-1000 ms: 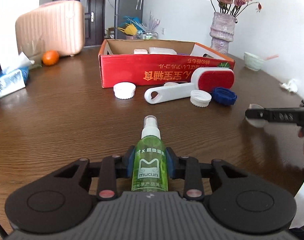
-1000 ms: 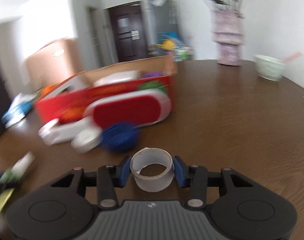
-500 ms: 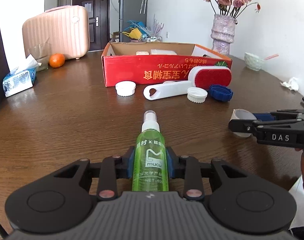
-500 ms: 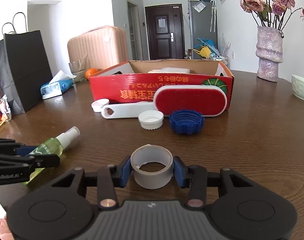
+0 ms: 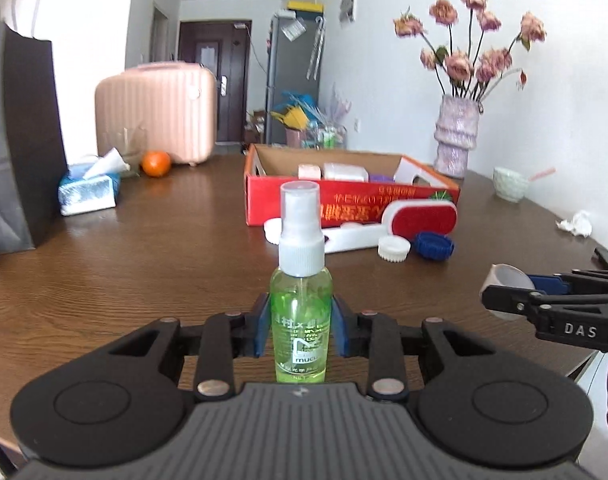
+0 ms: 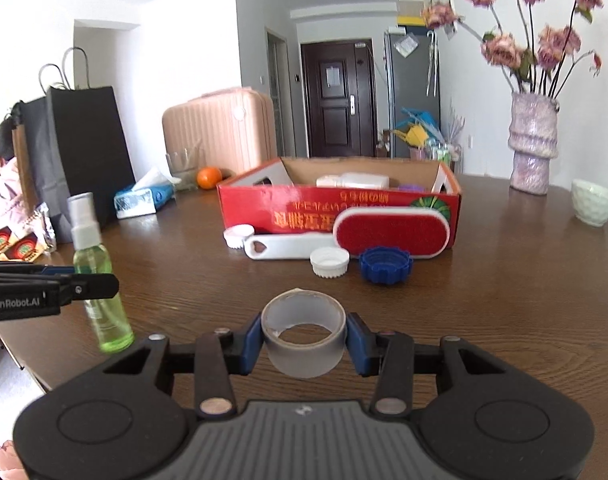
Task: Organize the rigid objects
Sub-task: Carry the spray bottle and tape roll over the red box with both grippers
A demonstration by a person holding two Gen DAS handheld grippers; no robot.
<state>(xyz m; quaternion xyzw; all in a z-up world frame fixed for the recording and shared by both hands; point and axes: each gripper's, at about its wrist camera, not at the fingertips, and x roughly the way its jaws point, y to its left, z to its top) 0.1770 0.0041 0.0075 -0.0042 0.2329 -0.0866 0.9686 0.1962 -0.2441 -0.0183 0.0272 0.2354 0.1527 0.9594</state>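
The left tool (image 5: 301, 330) still squeezes the green spray bottle (image 5: 300, 312), now lifted upright, nearer the red box (image 5: 344, 204); the right tool (image 6: 303, 342) still grips the tape roll (image 6: 303, 336), raised before that box.

Left claw (image 5: 301, 332) clamps the green plastic spray bottle (image 5: 300, 320) upright above the brown wooden tabletop (image 5: 164, 264); beyond, the red cardboard box (image 5: 344, 204); far right, the right claw (image 5: 516, 294) pinching a grey tape roll (image 5: 504, 280).

Green spray bottle (image 5: 301, 312) upright, tape roll (image 6: 303, 334) on edge — both clamped above the table.
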